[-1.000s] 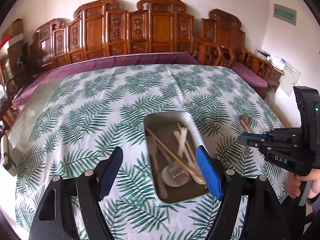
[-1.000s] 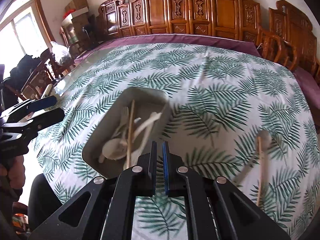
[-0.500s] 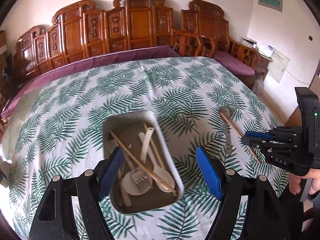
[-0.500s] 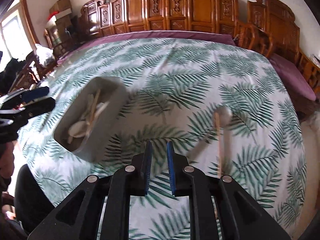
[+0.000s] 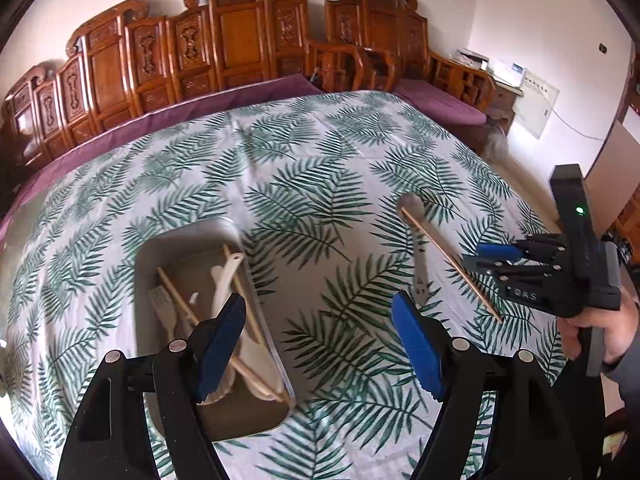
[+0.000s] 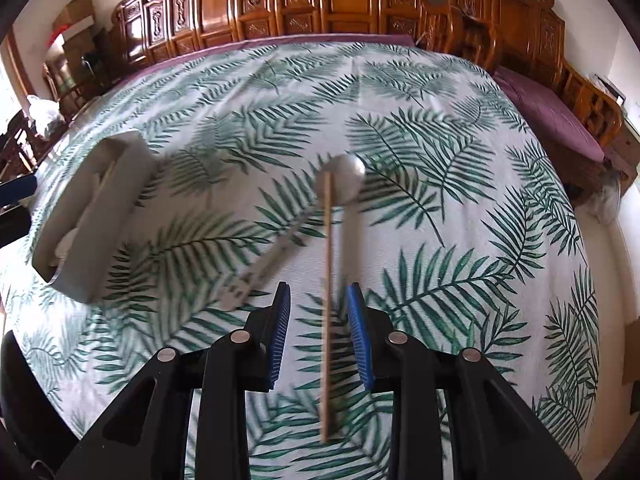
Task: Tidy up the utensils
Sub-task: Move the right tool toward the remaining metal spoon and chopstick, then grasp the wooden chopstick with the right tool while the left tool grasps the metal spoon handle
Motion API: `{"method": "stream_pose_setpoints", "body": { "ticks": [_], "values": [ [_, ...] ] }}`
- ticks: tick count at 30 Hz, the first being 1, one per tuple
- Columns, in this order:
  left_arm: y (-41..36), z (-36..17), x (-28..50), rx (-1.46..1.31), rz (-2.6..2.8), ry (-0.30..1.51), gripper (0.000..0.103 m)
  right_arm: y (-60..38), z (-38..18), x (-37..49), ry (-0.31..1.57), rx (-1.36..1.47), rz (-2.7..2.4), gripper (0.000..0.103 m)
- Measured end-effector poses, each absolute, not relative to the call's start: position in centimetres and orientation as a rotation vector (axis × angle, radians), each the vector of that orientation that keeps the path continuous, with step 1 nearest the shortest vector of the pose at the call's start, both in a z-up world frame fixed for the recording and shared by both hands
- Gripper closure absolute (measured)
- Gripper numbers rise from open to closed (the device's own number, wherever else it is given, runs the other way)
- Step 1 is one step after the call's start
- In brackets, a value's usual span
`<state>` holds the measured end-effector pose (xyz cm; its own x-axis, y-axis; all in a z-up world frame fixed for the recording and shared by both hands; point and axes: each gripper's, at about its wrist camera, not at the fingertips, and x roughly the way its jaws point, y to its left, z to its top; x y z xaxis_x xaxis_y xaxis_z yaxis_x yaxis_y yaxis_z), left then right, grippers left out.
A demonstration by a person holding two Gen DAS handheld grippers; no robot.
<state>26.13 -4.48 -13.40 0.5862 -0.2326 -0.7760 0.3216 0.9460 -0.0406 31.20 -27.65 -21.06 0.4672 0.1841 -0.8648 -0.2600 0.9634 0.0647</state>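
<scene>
Since a second ago the right gripper (image 6: 320, 332) has been swung away from the metal tray (image 6: 120, 196) and its fingers parted; they now straddle a wooden chopstick (image 6: 327, 300) without touching it, apparently for a pick. The chopstick's long axis runs 6 to 12 o'clock, its far tip on the metal spoon (image 6: 344, 178). The tray lies at 9 o'clock. The left gripper (image 5: 320, 344) is held spread wide, empty.
</scene>
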Motion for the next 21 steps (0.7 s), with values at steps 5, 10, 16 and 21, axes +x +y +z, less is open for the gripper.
{"method": "stream_pose_setpoints", "body": {
  "ticks": [5,10,16,21],
  "values": [
    [-6.3,-14.1,26.6,0.126,-0.348,0.902,0.031,-27.9,-22.0,32.7,1.075,-0.083,0.287,0.071],
    [-7.8,-14.8,27.1,0.145,-0.366,0.916,0.031,-27.0,-22.8,33.8,1.098,-0.125,0.313,0.075],
    [-9.2,-15.7,27.3,0.163,-0.384,0.939,0.031,-27.2,-23.9,33.1,1.113,-0.168,0.306,0.095],
    [-10.4,-16.8,27.7,0.176,-0.398,0.964,0.031,-28.9,-23.8,31.4,1.114,-0.128,0.303,0.097]
  ]
}}
